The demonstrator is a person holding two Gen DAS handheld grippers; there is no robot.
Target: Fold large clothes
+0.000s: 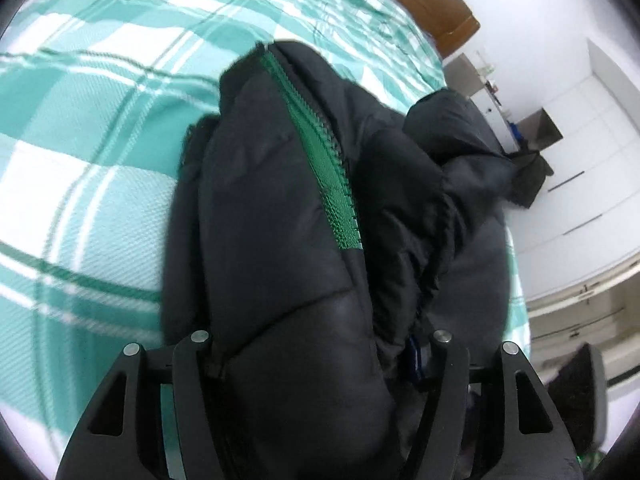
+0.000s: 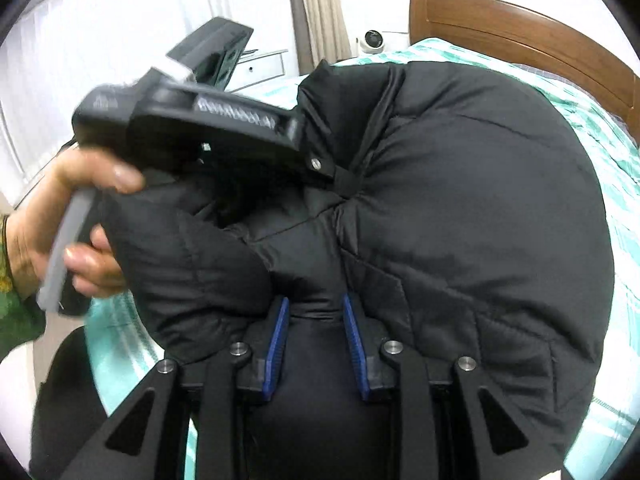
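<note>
Black puffer jacket (image 1: 280, 240) lay bunched on the bed, over a teal and white plaid sheet (image 1: 80, 140). Its green zipper (image 1: 320, 152) ran from the far top of the bundle down toward the near edge, teeth exposed on the right of the tape.

Left gripper (image 1: 316, 344) had thick padded fabric filling the gap between its jaws; fingertips buried under the fabric, so cannot tell if the pads pressed or sat loose. The right wrist view showed this same tool at far left, held by the person's left hand (image 2: 60, 220), its front end pushed into a jacket fold.

Right gripper (image 2: 316, 344) was clamped on a narrow gather of the jacket; both blue pads (image 2: 280, 344) pinched the black cloth, jaws close together. Beyond it the jacket bulged in a big rounded quilted mass to the right, toward the wooden headboard (image 2: 520, 36).

Small white camera (image 2: 372, 40) sat far back, next to the curtain (image 2: 316, 12). White cabinets (image 1: 580, 184) were at right in the left wrist view.
</note>
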